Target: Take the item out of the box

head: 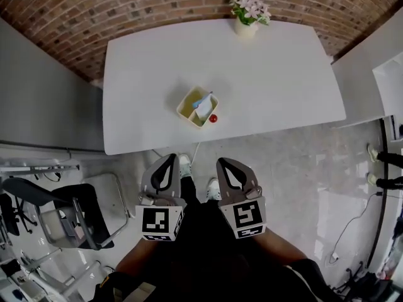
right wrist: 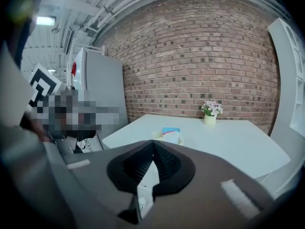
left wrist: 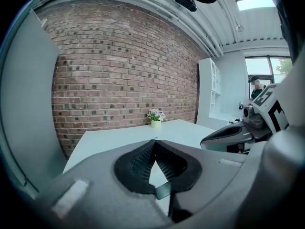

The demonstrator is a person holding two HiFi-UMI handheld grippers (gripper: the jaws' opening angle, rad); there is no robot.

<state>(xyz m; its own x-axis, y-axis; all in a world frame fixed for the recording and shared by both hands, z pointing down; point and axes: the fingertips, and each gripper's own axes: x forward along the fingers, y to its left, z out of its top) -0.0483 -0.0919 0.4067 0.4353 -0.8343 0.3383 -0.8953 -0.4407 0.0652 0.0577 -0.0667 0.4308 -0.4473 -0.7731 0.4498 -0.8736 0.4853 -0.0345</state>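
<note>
Left gripper [head: 170, 159] and right gripper [head: 225, 163] hang low by the person's waist, jaws closed together and empty, apparently because reaching hasn't begun; the box [head: 187, 100] with its blue-and-white item [head: 204, 104] inside sits at their 12 o'clock on the table [head: 283, 74].

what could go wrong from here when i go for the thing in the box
1. The left gripper and right gripper are both shut and short of the table. Reaching in shut would likely shove the blue and white packet rather than grip it.
2. The box sits loose, so pulling the packet may drag or tip it.
3. The red ball lies right by the box; a nudge could send it rolling.
</note>
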